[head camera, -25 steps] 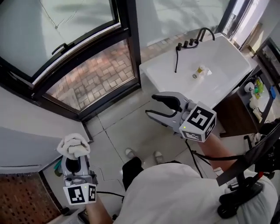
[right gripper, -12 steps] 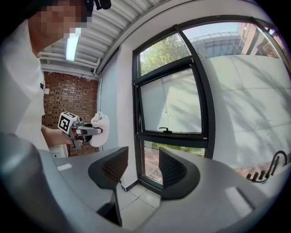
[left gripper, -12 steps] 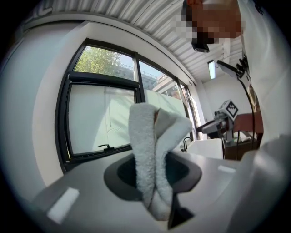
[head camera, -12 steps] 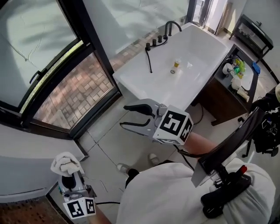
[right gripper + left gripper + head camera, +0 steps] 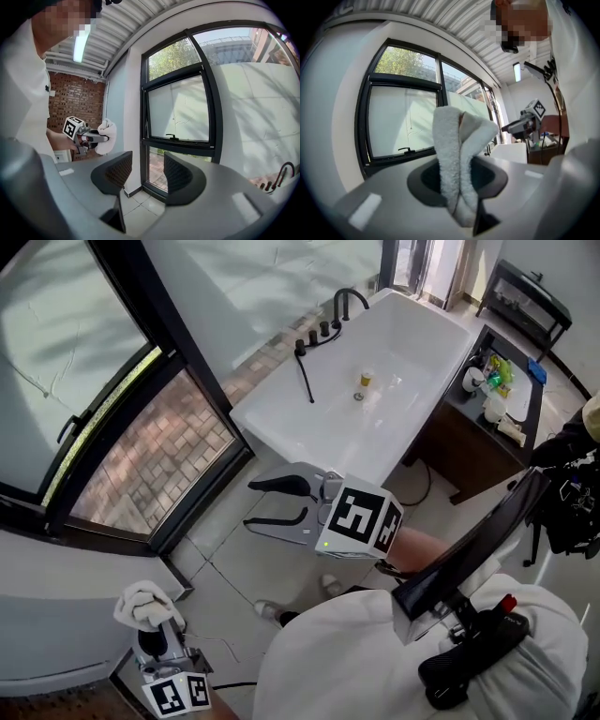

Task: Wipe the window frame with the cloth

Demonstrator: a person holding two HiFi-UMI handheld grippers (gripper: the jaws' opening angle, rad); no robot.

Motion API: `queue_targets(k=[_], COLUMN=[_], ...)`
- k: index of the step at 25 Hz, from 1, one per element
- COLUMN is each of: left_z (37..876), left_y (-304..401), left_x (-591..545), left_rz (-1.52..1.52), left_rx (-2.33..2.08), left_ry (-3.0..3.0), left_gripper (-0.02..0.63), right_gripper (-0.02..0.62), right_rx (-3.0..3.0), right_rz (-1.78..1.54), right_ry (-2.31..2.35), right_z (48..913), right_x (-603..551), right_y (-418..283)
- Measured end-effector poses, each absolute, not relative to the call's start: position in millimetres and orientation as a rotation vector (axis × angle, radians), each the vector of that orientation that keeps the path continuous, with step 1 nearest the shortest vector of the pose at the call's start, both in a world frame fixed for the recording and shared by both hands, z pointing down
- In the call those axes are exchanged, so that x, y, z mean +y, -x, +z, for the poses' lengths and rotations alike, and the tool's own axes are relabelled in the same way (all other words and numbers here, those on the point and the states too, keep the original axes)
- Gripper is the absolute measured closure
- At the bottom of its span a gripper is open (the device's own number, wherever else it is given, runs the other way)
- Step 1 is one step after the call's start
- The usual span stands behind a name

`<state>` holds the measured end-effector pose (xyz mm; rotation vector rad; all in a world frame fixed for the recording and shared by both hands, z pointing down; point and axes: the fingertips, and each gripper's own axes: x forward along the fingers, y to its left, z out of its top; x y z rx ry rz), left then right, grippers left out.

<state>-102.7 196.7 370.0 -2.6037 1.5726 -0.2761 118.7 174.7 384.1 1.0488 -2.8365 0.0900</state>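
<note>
You have the grip sorted, but the wiping itself looks not yet begun. Your left claw [image 5: 150, 622] is clamped on the white terry cloth [image 5: 146, 604], which sits bunched over its tips, low at the left of the head view and well apart from the black window frame [image 5: 184, 367]. Nothing touches the frame anywhere, so I judge the whole job is left: bring the cloth to the frame and run it along the bars. Your right claw [image 5: 266, 503] hangs over the floor tiles [image 5: 246, 549] between the frame and the white tub [image 5: 412, 352], with its jaws apart and nothing between them.

The head view gives you the layout, but there the cloth is only a lump. The left gripper view shows the hold itself: the cloth is folded double, pinched low between the jaws, with its thick folds standing up in front of the window. The right gripper view confirms that the right claw is empty, since you see straight through the gap to the bottom of the frame. It also catches the left claw from the side, holding the cloth beside the wall to the left of the frame, clear of it. Both gripper views show the window handle [image 5: 172, 137] on the sash rail and the frame's upper panes, which the head view cuts off.
</note>
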Motion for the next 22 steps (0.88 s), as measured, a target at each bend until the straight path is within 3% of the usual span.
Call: queue_targets(k=[22], left_z=[369.6], left_y=[105.5], left_x=[210.2], left_rz=[-0.298], left_rx=[1.597], left_ry=[2.579], left_gripper=[0.476], right_gripper=[0.382], right_rx=[-2.856], right_rz=[0.087], right_ry=[-0.987], right_z=[384.4], right_x=[178.9], right_y=[-106.0])
